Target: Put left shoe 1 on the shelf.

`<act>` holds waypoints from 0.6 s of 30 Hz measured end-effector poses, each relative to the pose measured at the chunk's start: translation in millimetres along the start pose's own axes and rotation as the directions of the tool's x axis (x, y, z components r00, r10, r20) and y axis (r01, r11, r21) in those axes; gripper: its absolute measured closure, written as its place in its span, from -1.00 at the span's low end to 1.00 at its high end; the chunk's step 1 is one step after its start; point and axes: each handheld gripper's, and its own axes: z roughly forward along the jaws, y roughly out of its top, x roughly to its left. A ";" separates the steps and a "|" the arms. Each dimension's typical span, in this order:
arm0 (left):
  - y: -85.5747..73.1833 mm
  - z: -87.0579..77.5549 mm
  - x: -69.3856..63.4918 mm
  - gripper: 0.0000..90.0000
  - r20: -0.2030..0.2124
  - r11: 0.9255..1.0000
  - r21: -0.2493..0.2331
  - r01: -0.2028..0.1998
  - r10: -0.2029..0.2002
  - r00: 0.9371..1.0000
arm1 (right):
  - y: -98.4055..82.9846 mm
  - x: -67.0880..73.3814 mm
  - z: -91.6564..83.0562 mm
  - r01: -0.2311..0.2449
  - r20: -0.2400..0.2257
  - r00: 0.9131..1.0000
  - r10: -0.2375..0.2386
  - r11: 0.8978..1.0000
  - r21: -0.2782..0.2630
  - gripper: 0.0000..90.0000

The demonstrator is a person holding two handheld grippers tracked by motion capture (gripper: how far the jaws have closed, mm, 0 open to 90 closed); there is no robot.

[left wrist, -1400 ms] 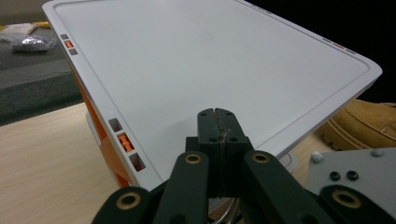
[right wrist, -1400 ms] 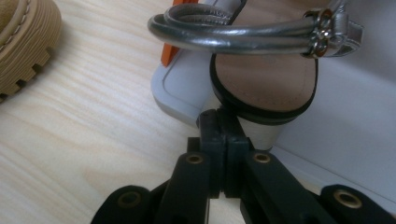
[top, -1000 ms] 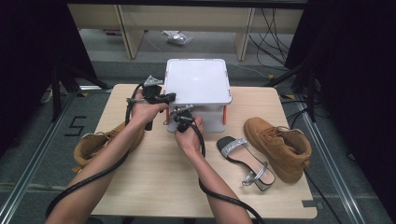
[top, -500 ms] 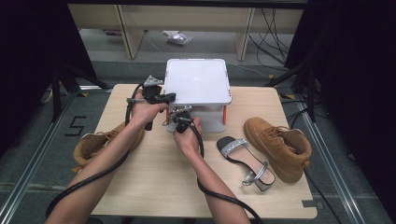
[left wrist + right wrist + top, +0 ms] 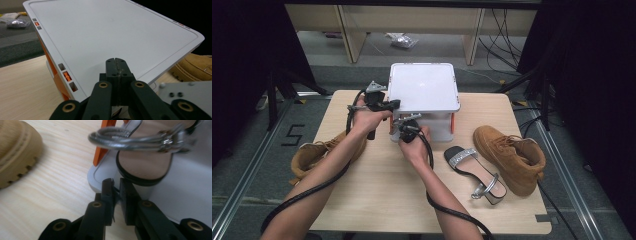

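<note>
A person's two hands work at a white square plastic storage box with orange clips (image 5: 424, 95), which stands at twelve o'clock on the pale wooden worktop (image 5: 377, 200). The left tongs (image 5: 116, 65), pressed together with nothing between them, rest at the lid's nine o'clock edge. The right tongs (image 5: 116, 185), at the box's front wall, have just been opening and stand slightly apart, gripping nothing; a silver-strapped sandal (image 5: 147, 152) sits close ahead of them. A second silver-strapped black sandal (image 5: 474, 172) lies at four o'clock, beside a tan suede boot (image 5: 512, 157); another tan boot (image 5: 314, 155) lies at eight o'clock.
</note>
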 end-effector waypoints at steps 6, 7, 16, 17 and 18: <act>0.0 0.0 -0.2 0.99 -0.002 1.000 0.000 0.002 -0.002 1.000 | -4.3 -12.6 -30.5 0.000 0.010 1.000 0.000 1.000 0.028 0.60; 0.2 -0.2 -0.8 0.99 -0.006 1.000 0.003 -0.003 0.003 1.000 | -10.1 -18.8 -42.8 -0.014 0.006 1.000 0.014 0.999 0.043 0.55; 0.7 0.4 -0.7 0.99 -0.004 1.000 0.002 -0.005 0.005 1.000 | -39.4 -49.4 -84.4 -0.029 0.004 1.000 0.028 0.994 0.108 0.25; 0.7 0.4 -0.7 0.99 -0.004 1.000 0.002 -0.005 0.005 1.000 | -39.4 -49.4 -84.4 -0.029 0.004 1.000 0.028 0.994 0.108 0.25; 1.0 0.4 -0.6 0.99 -0.003 1.000 0.004 -0.012 0.012 1.000 | -41.6 -52.4 -87.5 -0.024 0.006 1.000 0.023 0.993 0.115 0.24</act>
